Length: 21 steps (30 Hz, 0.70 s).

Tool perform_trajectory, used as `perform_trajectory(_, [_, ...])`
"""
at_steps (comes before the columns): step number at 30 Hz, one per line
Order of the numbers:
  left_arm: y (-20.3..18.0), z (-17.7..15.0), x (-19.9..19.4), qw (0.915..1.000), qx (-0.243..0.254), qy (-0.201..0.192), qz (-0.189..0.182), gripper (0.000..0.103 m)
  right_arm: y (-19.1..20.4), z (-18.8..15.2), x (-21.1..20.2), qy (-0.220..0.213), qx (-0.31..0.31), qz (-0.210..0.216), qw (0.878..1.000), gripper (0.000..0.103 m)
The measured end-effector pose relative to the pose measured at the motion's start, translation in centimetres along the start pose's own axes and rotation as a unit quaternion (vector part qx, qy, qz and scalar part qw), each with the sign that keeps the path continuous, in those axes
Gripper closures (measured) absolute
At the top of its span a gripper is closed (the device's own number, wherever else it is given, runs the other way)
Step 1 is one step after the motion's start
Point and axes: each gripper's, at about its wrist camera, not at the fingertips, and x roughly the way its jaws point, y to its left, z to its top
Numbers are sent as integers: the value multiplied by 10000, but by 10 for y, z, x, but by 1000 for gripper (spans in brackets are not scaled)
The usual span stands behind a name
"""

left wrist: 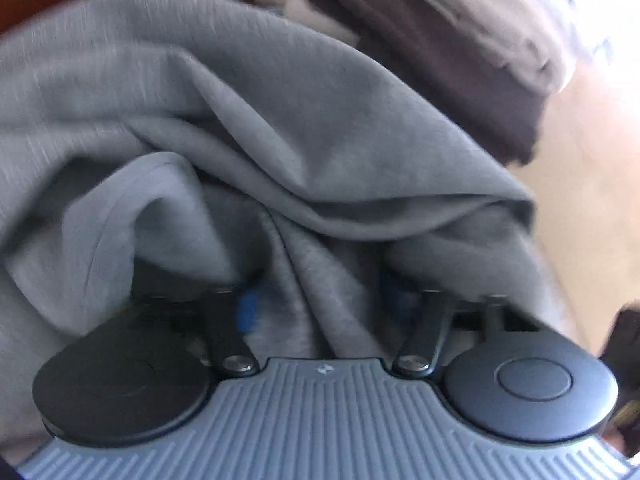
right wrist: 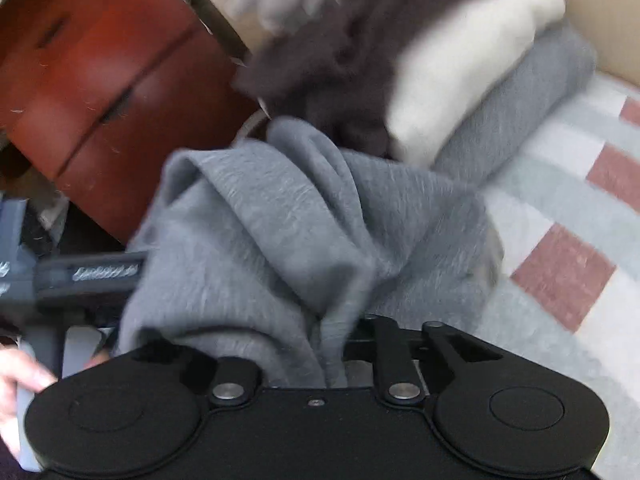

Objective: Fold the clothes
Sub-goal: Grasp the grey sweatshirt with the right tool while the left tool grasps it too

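A crumpled grey sweatshirt-like garment (left wrist: 280,120) fills the left wrist view and drapes over both left fingers, hiding their tips. Only the blue pads (left wrist: 246,312) show, with pleated cloth bunched between them, so my left gripper (left wrist: 320,300) appears shut on it. In the right wrist view the same grey garment (right wrist: 280,220) lies heaped in front. A fold of it runs down between the narrow jaws of my right gripper (right wrist: 332,332), which is shut on it. The left gripper's grey body (right wrist: 80,276) reaches into the garment from the left.
Behind the garment lie a dark brown cloth (right wrist: 340,52), a cream one (right wrist: 460,80) and a folded grey one (right wrist: 520,112), by a cardboard box wall (right wrist: 600,8). A red-brown wooden cabinet (right wrist: 100,60) stands at left. A grey cover with red squares (right wrist: 560,272) lies at right. A hand (right wrist: 16,380) shows at the left edge.
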Motion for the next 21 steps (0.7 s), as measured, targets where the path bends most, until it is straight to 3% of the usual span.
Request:
perform_trajectory(2, [2,-4,-6,9969,-379,188,-664,82,2,-5,-20,-203,165,270,9993,89])
perform_trajectory(5, [-12,-12,-21,9920,-403,206,-1175,82,10,-6,-60,-509,273,711,9958,89])
perform_trajectory(8, [-37,-22,-38,9876,-244,152,-1541,82,31,-5,-101,-742,-85,719,9946,89])
perform_trajectory(13, [-102,-39,-59,9773,230,158,-2099,82,44,-1,-172,-1262,-79,677,9897,90])
perform_trajectory(16, [-151,-48,-65,9626,467,308,-2650,82,52,1,-230,-1763,-172,524,9828,90])
perform_trajectory(21, [-266,-69,-72,9263,1390,565,-3455,82,56,2,-327,-2570,-353,-81,9657,90])
